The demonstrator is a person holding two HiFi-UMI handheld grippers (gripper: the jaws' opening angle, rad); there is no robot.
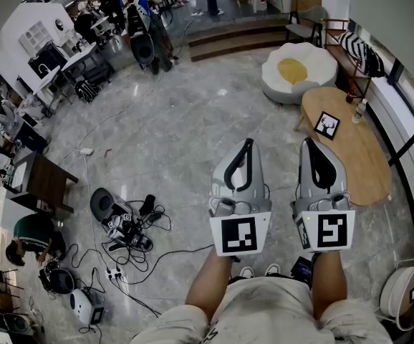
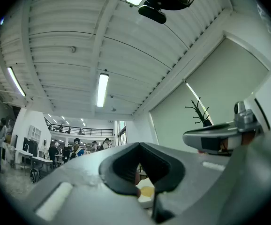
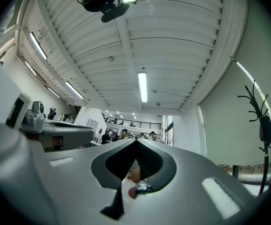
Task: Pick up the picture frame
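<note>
The left tool and, beside it, the right tool are both clenched on nothing and angled slightly upward, while the picture frame lies untouched on the oval wooden desk ahead of the right tool.

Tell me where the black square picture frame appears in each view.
Head view: the black square picture frame lies on the oval wooden table, right of centre, beyond the right claw.
Left gripper view: not in it.
Right gripper view: not in it.
Shared landmark: the white egg-shaped seat with yellow centre, beside the table in the head view, shows low through the shut left claw in the left gripper view.
</note>
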